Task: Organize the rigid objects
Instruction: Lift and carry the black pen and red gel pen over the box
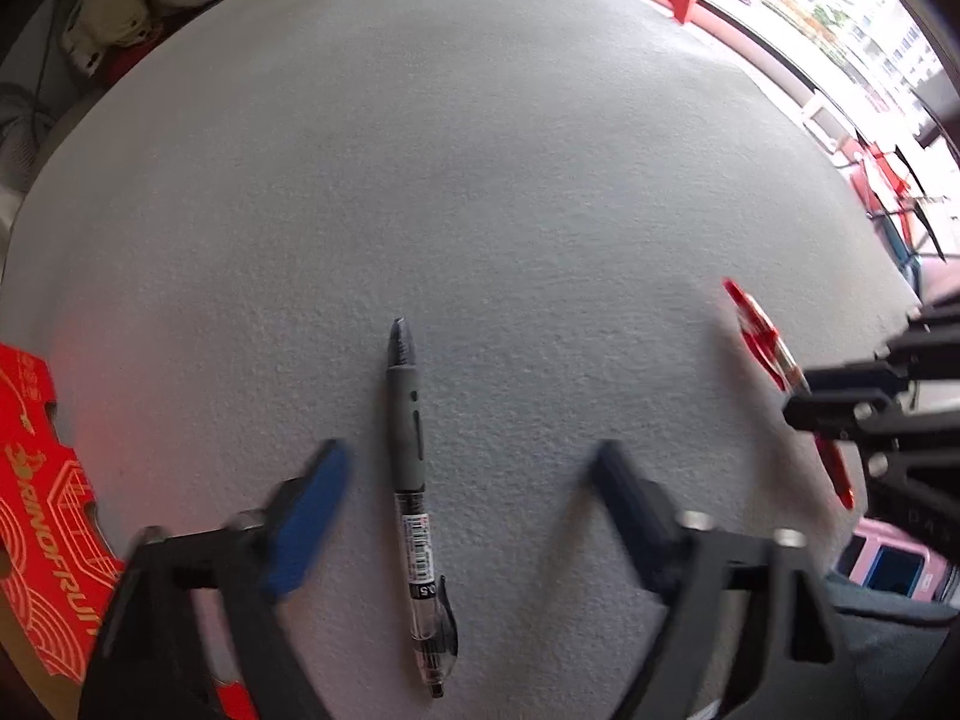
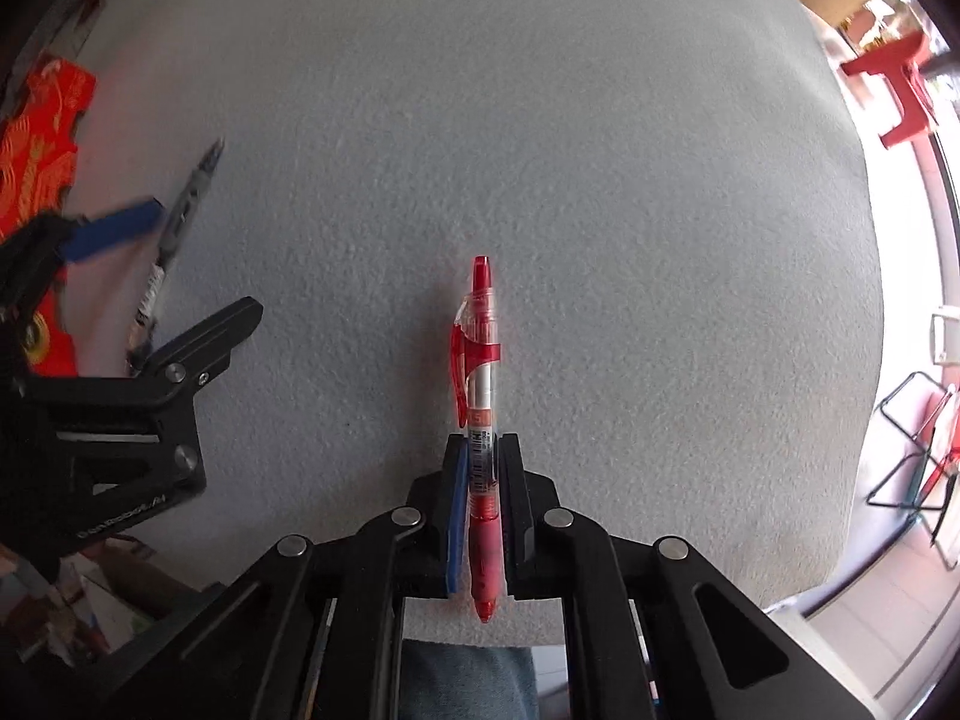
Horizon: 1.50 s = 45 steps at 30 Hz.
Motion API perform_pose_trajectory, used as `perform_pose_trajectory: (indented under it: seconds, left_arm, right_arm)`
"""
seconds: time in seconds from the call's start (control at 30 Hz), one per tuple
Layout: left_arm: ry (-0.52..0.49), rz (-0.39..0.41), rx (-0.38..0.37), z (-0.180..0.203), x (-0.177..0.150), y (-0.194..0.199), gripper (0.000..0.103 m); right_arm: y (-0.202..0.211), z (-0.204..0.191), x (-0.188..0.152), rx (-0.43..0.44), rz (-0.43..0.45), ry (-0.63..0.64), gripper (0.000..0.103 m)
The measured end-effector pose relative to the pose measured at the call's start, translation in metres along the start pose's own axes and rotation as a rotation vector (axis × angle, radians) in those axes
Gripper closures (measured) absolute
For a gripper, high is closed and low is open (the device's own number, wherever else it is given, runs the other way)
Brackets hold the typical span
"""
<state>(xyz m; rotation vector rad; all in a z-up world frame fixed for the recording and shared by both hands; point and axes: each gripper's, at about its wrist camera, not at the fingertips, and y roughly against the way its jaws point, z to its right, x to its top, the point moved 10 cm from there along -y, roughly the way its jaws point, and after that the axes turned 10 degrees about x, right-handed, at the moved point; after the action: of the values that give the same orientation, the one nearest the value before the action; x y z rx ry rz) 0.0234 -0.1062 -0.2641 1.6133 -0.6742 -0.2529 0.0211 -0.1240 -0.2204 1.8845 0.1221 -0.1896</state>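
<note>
A black gel pen lies flat on the grey felt table, lengthwise between the fingers of my left gripper, which is open around it and does not touch it. My right gripper is shut on a red gel pen, gripping its barrel near the rubber grip, with the clip end pointing forward above the table. The red pen and right gripper also show at the right of the left wrist view. The black pen and left gripper show at the left of the right wrist view.
A red printed cardboard box sits at the table's left edge, also in the right wrist view. A pink container is below the table's right edge. Red stools and folding chairs stand beyond the table by the window.
</note>
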Motion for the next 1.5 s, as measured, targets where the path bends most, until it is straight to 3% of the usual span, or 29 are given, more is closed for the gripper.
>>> perform_pose_trajectory:
  seconds: [0.07, 0.13, 0.23, 0.43, 0.47, 0.6, 0.63, 1.07, 1.5]
  left_arm:
    - [-0.008, -0.025, -0.032, 0.002, 0.005, 0.006, 0.09]
    - [0.062, -0.087, -0.102, -0.004, 0.003, 0.003, 0.091]
    - [0.152, -0.098, -0.126, -0.016, 0.006, 0.011, 0.091]
    - [0.215, -0.046, -0.141, -0.037, 0.014, 0.038, 0.091]
    - [0.222, -0.039, -0.141, -0.048, -0.001, 0.044, 0.091]
    - [0.259, 0.005, -0.141, -0.063, 0.001, 0.049, 0.091]
    - [0.268, 0.02, -0.14, -0.082, -0.012, 0.055, 0.091]
    - [0.408, 0.213, -0.067, -0.153, -0.013, 0.109, 0.091]
    - [0.631, 0.322, 0.075, -0.224, -0.029, 0.153, 0.091]
  right_arm:
    - [0.016, 0.002, 0.008, 0.026, 0.043, -0.018, 0.092]
    - [0.032, 0.001, 0.014, 0.051, 0.078, -0.037, 0.092]
    - [0.051, -0.003, 0.021, 0.089, 0.113, -0.059, 0.092]
    - [0.08, -0.008, 0.025, 0.138, 0.163, -0.037, 0.092]
    - [0.085, -0.006, 0.025, 0.144, 0.168, -0.034, 0.092]
    - [0.101, -0.013, 0.031, 0.143, 0.188, 0.002, 0.092]
    - [0.099, -0.017, 0.024, 0.142, 0.192, 0.007, 0.092]
    - [0.142, -0.058, 0.06, 0.137, 0.281, 0.136, 0.092]
    - [0.167, -0.164, 0.088, 0.187, 0.322, 0.383, 0.092]
